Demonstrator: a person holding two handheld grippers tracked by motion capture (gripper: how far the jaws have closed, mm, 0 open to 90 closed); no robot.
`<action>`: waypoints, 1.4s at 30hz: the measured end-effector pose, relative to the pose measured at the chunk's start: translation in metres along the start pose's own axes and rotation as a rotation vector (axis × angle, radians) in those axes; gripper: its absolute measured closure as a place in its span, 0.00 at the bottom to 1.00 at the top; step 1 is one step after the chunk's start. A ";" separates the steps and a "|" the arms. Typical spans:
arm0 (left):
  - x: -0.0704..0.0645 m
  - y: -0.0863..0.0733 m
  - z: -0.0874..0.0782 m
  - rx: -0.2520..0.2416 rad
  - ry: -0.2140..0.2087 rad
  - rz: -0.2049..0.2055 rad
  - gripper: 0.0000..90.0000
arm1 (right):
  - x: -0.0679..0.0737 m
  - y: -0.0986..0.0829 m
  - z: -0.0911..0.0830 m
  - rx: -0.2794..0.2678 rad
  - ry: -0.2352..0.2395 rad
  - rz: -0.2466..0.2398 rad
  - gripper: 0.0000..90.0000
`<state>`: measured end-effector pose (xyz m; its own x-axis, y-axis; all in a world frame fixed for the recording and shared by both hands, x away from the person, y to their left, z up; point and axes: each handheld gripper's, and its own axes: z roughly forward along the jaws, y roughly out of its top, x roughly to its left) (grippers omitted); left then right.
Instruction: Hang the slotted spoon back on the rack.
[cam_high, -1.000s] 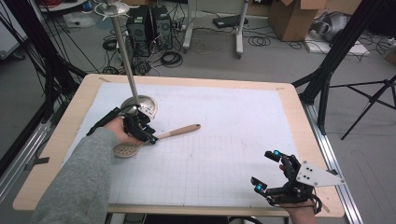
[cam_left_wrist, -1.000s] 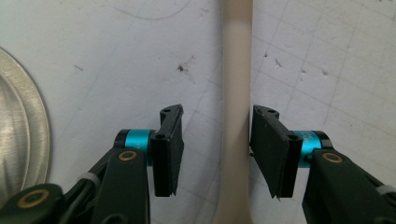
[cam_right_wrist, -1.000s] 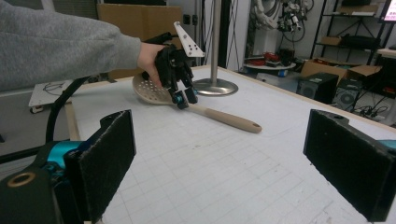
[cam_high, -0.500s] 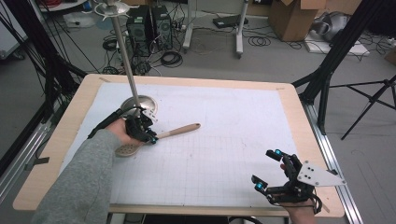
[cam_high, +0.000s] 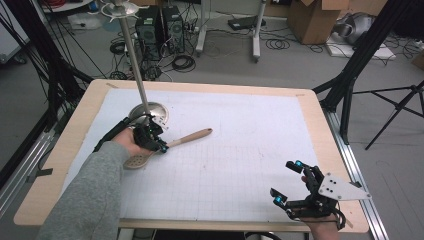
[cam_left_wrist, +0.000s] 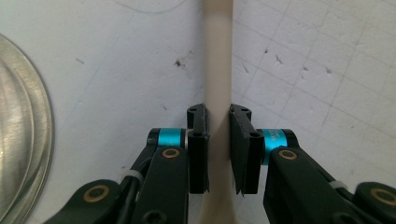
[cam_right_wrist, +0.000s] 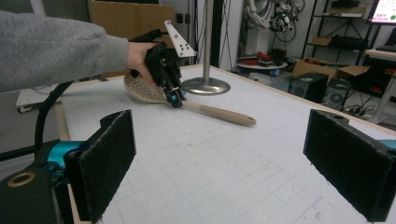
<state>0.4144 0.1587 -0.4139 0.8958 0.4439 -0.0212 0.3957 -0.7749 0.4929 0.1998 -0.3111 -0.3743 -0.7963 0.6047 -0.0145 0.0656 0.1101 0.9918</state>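
**Q:** Spoon position relative to the stand?

**A:** Slotted wooden spoon (cam_high: 165, 147) lies on the white gridded worktop (cam_high: 240, 150), just in front of the round metal base (cam_high: 150, 111) of the stand. Its perforated bowl sits on the near side of the base, toward the person's sleeve (cam_high: 95, 195); its handle points away from the base toward the worktop's middle. The stand's pole (cam_high: 136, 55) rises upright from the base.

**Q:** State of the left tool?

**A:** Left tool (cam_high: 152, 140) is pressed in on the spoon's handle close to the bowl. In the left gripper view the two black pads (cam_left_wrist: 198, 140) touch the pale handle (cam_left_wrist: 217, 70) from either side, and the rim of the base (cam_left_wrist: 28, 140) shows just beside them. The right gripper view shows the same pinch from farther off: left tool (cam_right_wrist: 173, 95) on the spoon (cam_right_wrist: 205, 109), with the base (cam_right_wrist: 205, 86) right behind it.

**Q:** State of the right tool?

**A:** Right tool (cam_high: 292, 182) is spread wide and holds nothing. It sits well apart from the stand, near the worktop's front edge at the opposite corner. Its own view shows the two pads (cam_right_wrist: 109, 158) far apart with bare gridded surface between them.
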 end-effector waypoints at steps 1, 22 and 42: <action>0.001 -0.001 -0.001 0.006 0.003 0.004 0.87 | 0.000 0.000 0.000 0.000 0.000 0.000 0.09; -0.007 -0.040 -0.063 -0.185 0.043 -0.094 0.87 | 0.006 0.002 0.012 0.011 0.026 -0.017 0.09; -0.007 -0.063 -0.123 -0.315 0.085 -0.156 0.87 | 0.005 0.004 0.017 0.010 0.039 -0.014 0.09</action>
<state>0.3587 0.2600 -0.3375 0.8044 0.5919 -0.0515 0.4326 -0.5241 0.7336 0.2067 -0.2939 -0.3727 -0.8201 0.5717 -0.0230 0.0604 0.1264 0.9901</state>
